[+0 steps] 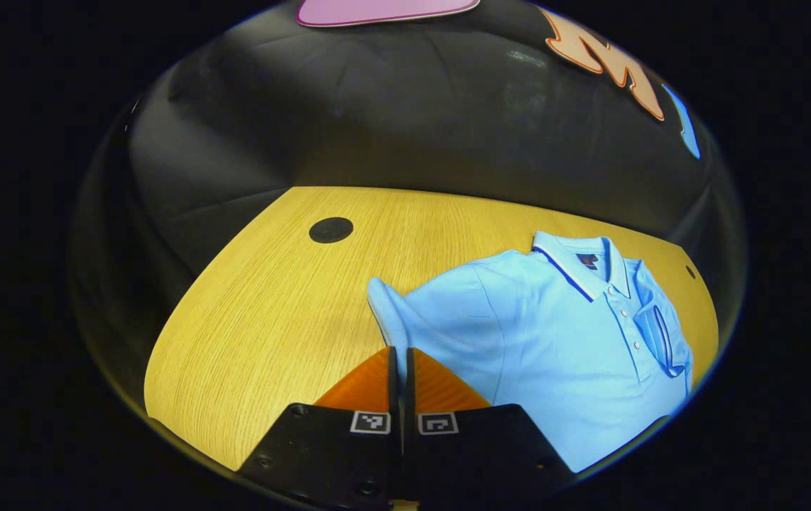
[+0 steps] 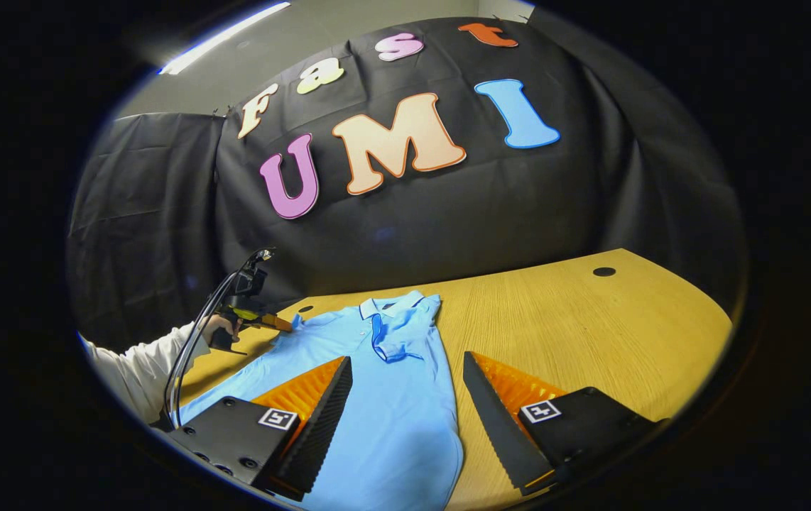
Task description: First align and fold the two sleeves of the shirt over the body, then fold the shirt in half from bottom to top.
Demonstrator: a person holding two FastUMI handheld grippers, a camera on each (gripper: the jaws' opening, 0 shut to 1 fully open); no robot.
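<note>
Blue shirt (image 1: 547, 341) hem cut off

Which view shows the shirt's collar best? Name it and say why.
The left gripper view: the collar lies near, with its dark edge stripe and the placket buttons plain. The right gripper view shows the collar farther off and small, at the shirt's far end.

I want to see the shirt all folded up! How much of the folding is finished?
One sleeve is already folded over the body of the blue shirt. The left gripper is shut on the edge of the other sleeve, which is not folded over yet. The right gripper hangs open over the shirt's lower part. The bottom-to-top fold is left.
</note>
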